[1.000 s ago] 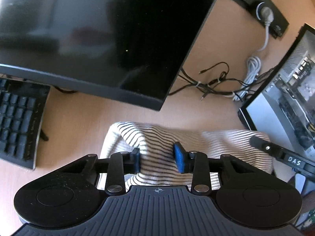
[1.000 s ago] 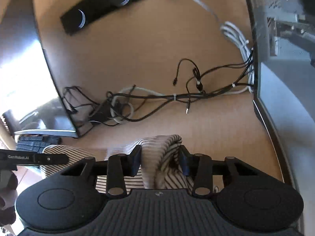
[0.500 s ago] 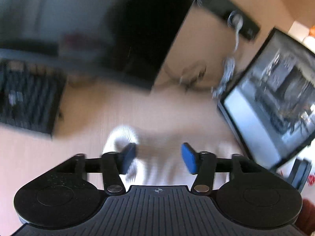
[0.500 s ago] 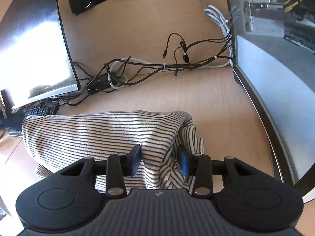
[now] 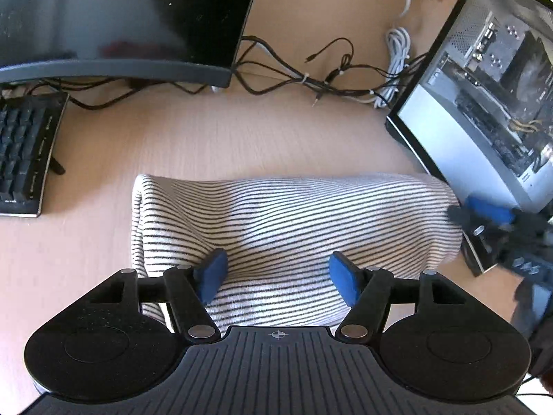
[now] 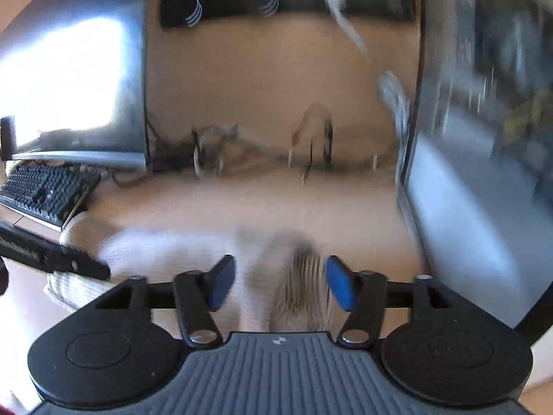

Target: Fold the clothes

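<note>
- Striped garment (image 5: 293,221) – white with thin dark stripes, folded into a wide band, lies on the wooden surface (image 5: 224,138) across the middle of the left wrist view.
- Left tongs (image 5: 278,278) at the lower centre of that view: blue pads (image 5: 212,273) spread wide apart, nothing between them but the cloth lying beneath; near edge of the garment runs under them.
- Right tongs (image 6: 278,282) at the lower centre of the right wrist view, which is heavily blurred: pads apart, not clamped on anything; a bunched end of the garment (image 6: 304,290) sits between them, contact with the pads can't be told.
- Right tongs also show at the right edge of the left wrist view (image 5: 490,218), blurred, just beside the garment's right end.
- Dark monitor (image 5: 121,17) upper left, black keyboard (image 5: 24,159) at the left edge.
- Tangle of black cables (image 5: 311,83) – upper centre, behind the garment, well apart from it.
- Open computer case (image 5: 484,110) upper right, close to the garment's right end.
- Black power strip (image 6: 287,7) along the top of the right wrist view.
</note>
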Available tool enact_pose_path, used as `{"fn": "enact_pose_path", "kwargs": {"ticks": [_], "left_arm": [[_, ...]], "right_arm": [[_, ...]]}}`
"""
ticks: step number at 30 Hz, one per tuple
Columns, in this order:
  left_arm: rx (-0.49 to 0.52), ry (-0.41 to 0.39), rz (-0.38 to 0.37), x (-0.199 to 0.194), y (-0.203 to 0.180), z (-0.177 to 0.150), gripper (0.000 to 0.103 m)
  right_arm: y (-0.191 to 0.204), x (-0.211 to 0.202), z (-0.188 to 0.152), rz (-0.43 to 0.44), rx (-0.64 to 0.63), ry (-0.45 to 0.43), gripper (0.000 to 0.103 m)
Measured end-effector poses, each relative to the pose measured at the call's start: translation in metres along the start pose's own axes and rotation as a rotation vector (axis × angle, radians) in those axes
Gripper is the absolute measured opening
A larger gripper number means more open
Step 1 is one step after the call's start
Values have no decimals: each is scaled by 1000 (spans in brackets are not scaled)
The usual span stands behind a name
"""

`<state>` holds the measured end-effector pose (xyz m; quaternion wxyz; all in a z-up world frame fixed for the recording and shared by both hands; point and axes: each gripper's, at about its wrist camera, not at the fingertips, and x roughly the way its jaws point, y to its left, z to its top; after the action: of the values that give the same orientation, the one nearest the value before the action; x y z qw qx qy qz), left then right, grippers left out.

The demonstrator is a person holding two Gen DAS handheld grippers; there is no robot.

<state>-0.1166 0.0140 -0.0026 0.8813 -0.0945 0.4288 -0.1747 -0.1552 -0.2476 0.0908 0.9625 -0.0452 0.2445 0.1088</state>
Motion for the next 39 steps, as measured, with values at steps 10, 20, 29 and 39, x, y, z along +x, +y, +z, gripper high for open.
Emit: {"fn": "enact_pose_path", "kwargs": {"ticks": [10, 20, 29, 39], "left_arm": [[16, 0, -24, -10, -2, -2, 81], [-17, -63, 68, -46, 4, 5, 88], [-59, 58, 119, -2, 22, 1, 71], [-17, -29, 151, 27, 26, 14, 78]], "right_arm": [[28, 54, -34, 114, 32, 129, 84], [26, 44, -46, 114, 55, 111, 86], [31, 44, -50, 113, 18, 83, 92], [32, 77, -43, 100, 28, 63, 103]]}}
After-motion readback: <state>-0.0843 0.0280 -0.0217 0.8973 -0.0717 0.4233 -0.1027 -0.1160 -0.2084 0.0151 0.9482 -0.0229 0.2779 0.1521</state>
